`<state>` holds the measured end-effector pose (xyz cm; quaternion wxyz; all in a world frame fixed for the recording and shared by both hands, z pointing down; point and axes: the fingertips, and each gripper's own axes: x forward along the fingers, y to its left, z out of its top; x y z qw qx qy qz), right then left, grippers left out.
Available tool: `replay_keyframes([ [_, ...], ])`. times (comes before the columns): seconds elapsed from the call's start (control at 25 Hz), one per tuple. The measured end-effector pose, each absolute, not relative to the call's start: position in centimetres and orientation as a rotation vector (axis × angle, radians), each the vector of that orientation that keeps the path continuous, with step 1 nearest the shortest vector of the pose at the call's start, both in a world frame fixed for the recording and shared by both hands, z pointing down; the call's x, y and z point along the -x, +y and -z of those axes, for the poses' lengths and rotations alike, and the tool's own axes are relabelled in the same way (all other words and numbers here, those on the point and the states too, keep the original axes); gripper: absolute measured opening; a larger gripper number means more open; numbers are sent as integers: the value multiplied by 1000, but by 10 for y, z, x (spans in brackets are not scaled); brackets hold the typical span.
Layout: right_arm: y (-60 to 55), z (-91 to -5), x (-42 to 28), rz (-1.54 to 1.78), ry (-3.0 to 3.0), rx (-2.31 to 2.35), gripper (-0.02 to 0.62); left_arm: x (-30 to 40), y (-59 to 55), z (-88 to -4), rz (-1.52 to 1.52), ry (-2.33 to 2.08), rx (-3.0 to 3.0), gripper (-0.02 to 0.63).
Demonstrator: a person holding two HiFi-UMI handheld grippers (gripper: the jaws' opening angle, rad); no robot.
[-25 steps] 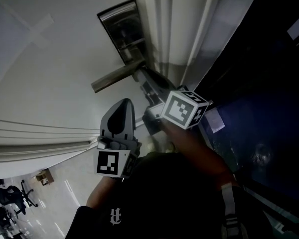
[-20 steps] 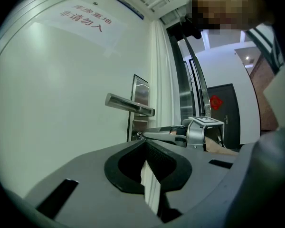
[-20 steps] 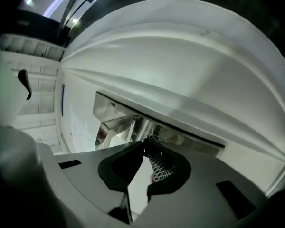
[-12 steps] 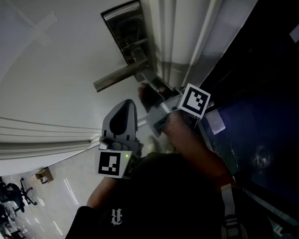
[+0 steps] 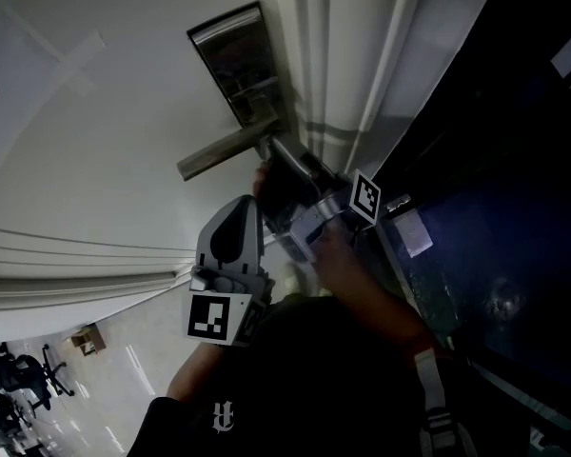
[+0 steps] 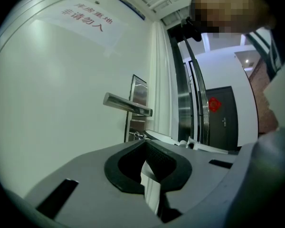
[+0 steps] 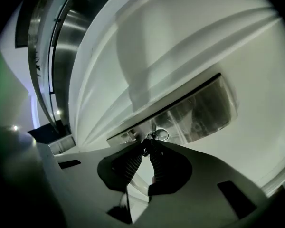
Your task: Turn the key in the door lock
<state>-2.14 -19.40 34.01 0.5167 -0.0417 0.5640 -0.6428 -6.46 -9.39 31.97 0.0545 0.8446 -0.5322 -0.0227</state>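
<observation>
The white door (image 5: 114,112) is filling most of the head view, and the steel lock plate (image 5: 233,65) is sitting near its frame-side edge. The door frame (image 5: 314,55) is running just beside the plate, leaving a narrow strip there. The lever handle (image 6: 127,104) is jutting from the plate away from the frame.

The right gripper (image 7: 147,145) is reaching in under that lever. Its jaws are pinching together on the key (image 7: 147,139), which is sitting in the plate's lower part, ring (image 7: 160,135) dangling. It is probably gripping endwise so a wrist roll turns the key. How far the key is turned I cannot tell.

The left gripper (image 6: 145,144) is hanging back from the plate, its jaws closed on nothing, likely giving the right one room to roll.
</observation>
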Motion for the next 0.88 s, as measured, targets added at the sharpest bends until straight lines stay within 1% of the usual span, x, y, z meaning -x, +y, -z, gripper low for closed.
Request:
replay_keyframes([
  [0.36, -195, -337, 20, 1456, 1306, -44, 64, 65, -91, -315, 72, -1611, -2579, 6],
  [0.56, -186, -339, 20, 1424, 1413, -18, 67, 66, -90, -315, 79, -1611, -2580, 7],
  [0.76, -176, -343, 2, 1327, 1691, 149, 101, 65, -90, -315, 101, -1608, -2577, 6],
  [0.88, -167, -330, -10, 1109, 2062, 362, 103, 63, -90, -315, 112, -1608, -2578, 6],
])
